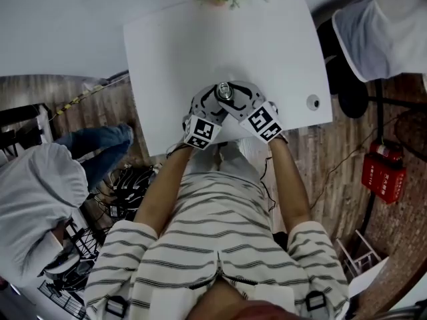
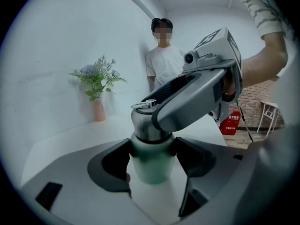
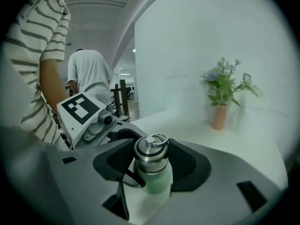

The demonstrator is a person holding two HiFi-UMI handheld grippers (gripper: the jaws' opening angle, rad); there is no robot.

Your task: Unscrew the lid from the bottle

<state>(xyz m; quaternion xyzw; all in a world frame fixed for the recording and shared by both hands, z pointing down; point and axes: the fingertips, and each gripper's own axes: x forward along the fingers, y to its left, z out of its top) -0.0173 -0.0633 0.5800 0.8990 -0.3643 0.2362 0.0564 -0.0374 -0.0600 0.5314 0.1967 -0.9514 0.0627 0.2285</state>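
1. The bottle [image 1: 225, 92] stands on the white surface [image 1: 267, 52], near the edge closest to the person working, w/ a gripper either side.
2. Head view sees it from above. Only the bottle's top shows, w/ the left gripper [image 1: 208, 107] and right gripper [image 1: 241, 100] meeting round it. The body is hidden.
3. Left gripper view shows what the head view can't: a pale green body and a steel shoulder. Its jaws are clamped on the body just under the shoulder, one pad each side. The right gripper reaches in from the right across the lid [image 2: 146, 118].
4. Right gripper view looks down on the steel lid. Its jaws sit fairly wide, pads against both sides of the lid. A ring [image 3: 159, 139] lies on top.
5. The bottle is upright, long axis vertical, lid pointing up, base on the surface.
6. Bkgd: a vase of flowers [image 2: 96, 97] stands at the far end of the surface. A person in a white tee [image 2: 164, 62] stands by the wall.
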